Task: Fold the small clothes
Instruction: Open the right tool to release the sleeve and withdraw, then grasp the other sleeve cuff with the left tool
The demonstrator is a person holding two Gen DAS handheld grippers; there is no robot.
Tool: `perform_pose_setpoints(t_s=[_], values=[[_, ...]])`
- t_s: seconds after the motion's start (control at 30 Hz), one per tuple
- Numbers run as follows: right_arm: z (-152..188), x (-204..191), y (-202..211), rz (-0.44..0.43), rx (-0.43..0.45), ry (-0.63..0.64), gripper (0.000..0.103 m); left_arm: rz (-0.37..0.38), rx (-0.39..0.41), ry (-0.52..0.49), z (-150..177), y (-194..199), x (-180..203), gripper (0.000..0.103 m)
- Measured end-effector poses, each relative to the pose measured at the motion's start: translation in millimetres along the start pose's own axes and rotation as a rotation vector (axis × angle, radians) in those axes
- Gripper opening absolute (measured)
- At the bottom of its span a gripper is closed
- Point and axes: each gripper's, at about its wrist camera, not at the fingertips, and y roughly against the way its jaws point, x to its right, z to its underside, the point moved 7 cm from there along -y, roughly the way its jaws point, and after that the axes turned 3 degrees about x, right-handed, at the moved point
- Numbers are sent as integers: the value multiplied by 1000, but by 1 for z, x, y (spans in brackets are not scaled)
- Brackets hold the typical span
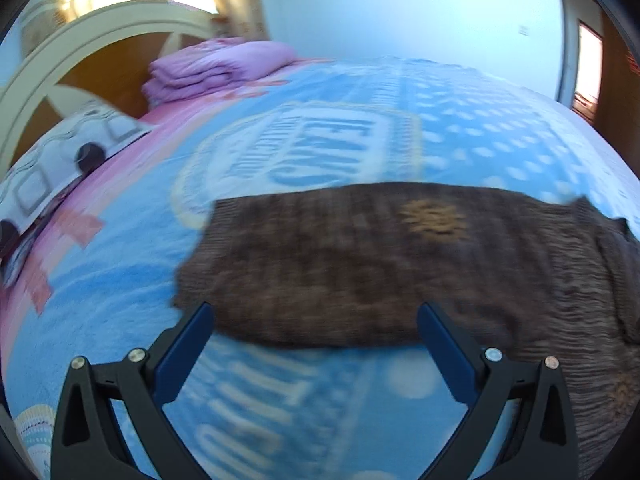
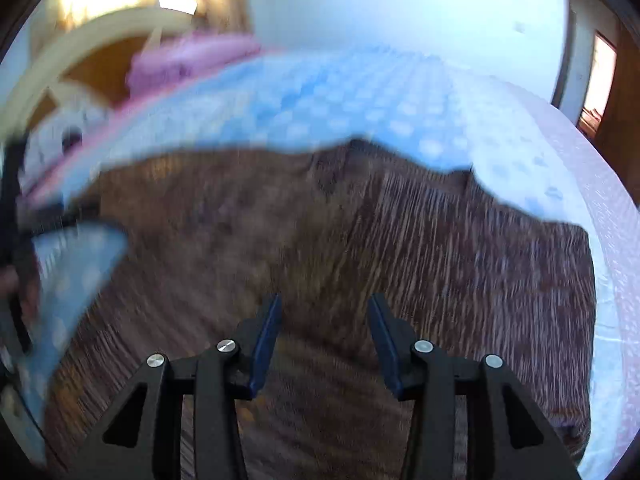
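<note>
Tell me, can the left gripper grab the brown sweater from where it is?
Probably yes. The left gripper is open, the brown sweater edge lies right between its fingers on the blue blanket, and nothing blocks it.

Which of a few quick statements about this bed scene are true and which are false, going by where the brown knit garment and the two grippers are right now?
1. The brown knit garment lies spread on a blue dotted blanket. True.
2. The left gripper is clamped shut on the garment. False: its jaws stand wide apart and hold nothing.
3. A folded pink quilt sits by the headboard. True.
4. The right gripper points at bare blanket. False: brown knit fills the view ahead of its fingers.
5. The garment carries a yellowish motif. True.
6. The right gripper is fully shut. False: a gap shows between its fingers.
</note>
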Motion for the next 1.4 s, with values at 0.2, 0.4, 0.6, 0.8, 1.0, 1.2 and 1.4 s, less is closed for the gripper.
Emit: perform_pose_setpoints(t_s=[0.2,0.4,0.6,0.8,1.0,1.2,1.4], values=[[2,1,-39,-15,-122,-73,47,-68,-27,64,5,-13,-43,103],[17,-15,-29,5,-64,-24,48,-61,-73,129,9,-27,-66,103],[24,-21,-22,40,-57,26,48,-101,-60,161,3,-30,-83,103],[24,-28,-22,46,-38,59,49,-86,-76,197,-1,-41,-96,103],[25,-28,-18,30,-15,43,53,13,-88,203,-1,-47,-82,92],[26,-34,-19,34,-20,59,58,43,-104,143,-4,-52,-64,72],[26,-37,-21,52,-24,80,61,89,-85,93,-10,-47,-48,22]])
